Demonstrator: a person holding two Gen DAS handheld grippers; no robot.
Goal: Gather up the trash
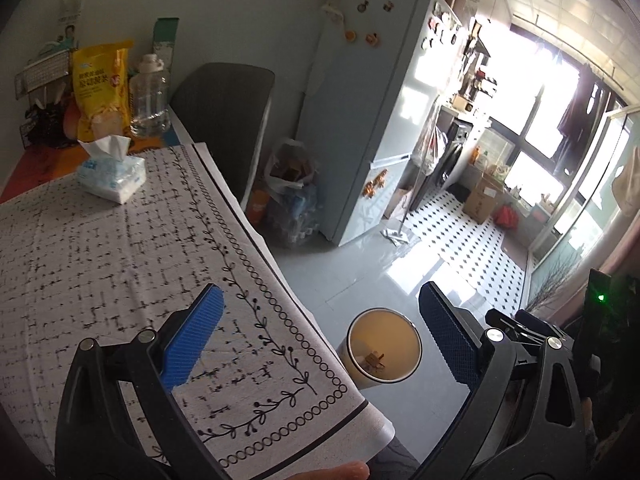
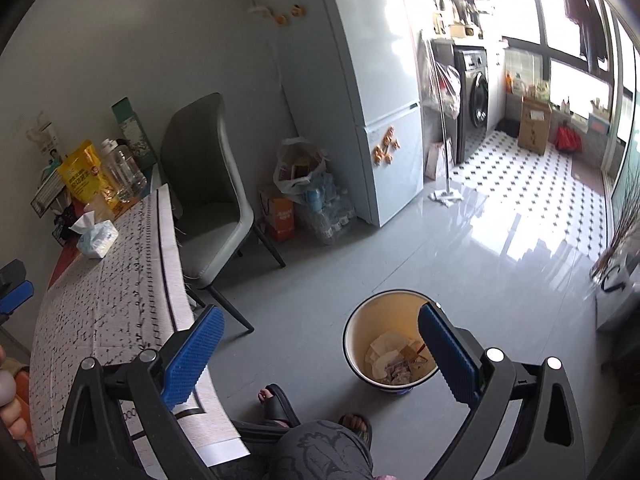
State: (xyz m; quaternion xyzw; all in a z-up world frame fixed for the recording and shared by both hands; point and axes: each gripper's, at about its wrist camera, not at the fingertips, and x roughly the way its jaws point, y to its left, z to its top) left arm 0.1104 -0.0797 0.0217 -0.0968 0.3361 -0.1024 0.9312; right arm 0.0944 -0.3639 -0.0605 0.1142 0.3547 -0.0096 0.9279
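Note:
A round yellow-lined trash bin (image 2: 390,340) stands on the grey floor beside the table, with crumpled paper and wrappers (image 2: 394,362) inside. It also shows in the left wrist view (image 1: 383,346), just past the table corner. My right gripper (image 2: 320,320) is open and empty, held above the floor with the bin under its right finger. My left gripper (image 1: 320,312) is open and empty, above the table's near corner. The table (image 1: 100,264) has a white patterned cloth.
A tissue pack (image 1: 112,174), a yellow bag (image 1: 102,92) and a clear jug (image 1: 149,96) sit at the table's far end. A grey chair (image 2: 208,196) stands by the table. Bags and boxes (image 2: 304,196) sit beside the fridge (image 2: 380,92). A person's feet (image 2: 316,408) are near the bin.

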